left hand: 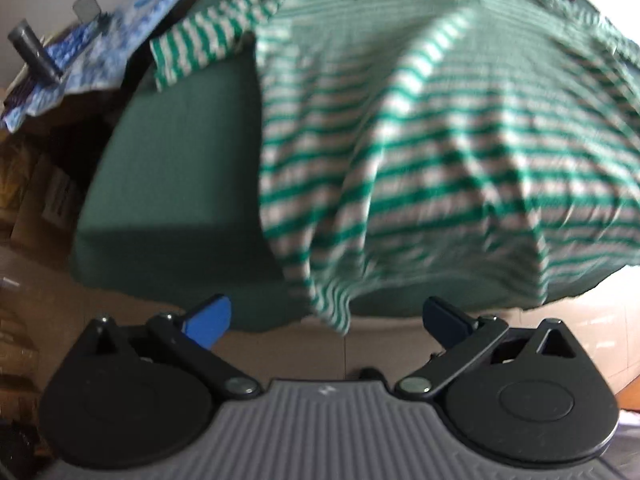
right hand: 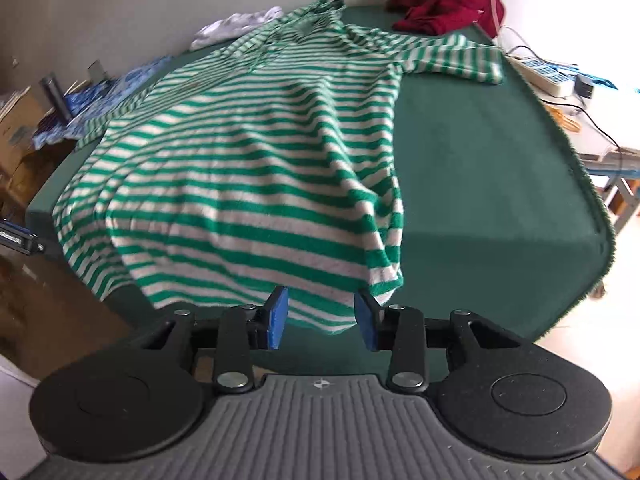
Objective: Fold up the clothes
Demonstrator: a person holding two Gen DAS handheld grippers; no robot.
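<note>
Shirt (right hand: 240, 168) lies spread on table (right hand: 480, 168), hem overhanging the near edge. Left gripper (left hand: 326, 318) is released wide; right gripper (right hand: 321, 314) is parted, gripping nothing. Advise pinching the hem corners evenly.

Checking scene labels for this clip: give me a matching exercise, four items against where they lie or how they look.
Items:
1. striped shirt
2. dark red garment
3. white cloth
4. power strip

Descriptions:
A. off the table, right side
B. hem hangs over the near edge
C. far right corner, crumpled
D. far edge, left of the collar

Pairs: 1-B, 2-C, 3-D, 4-A
</note>
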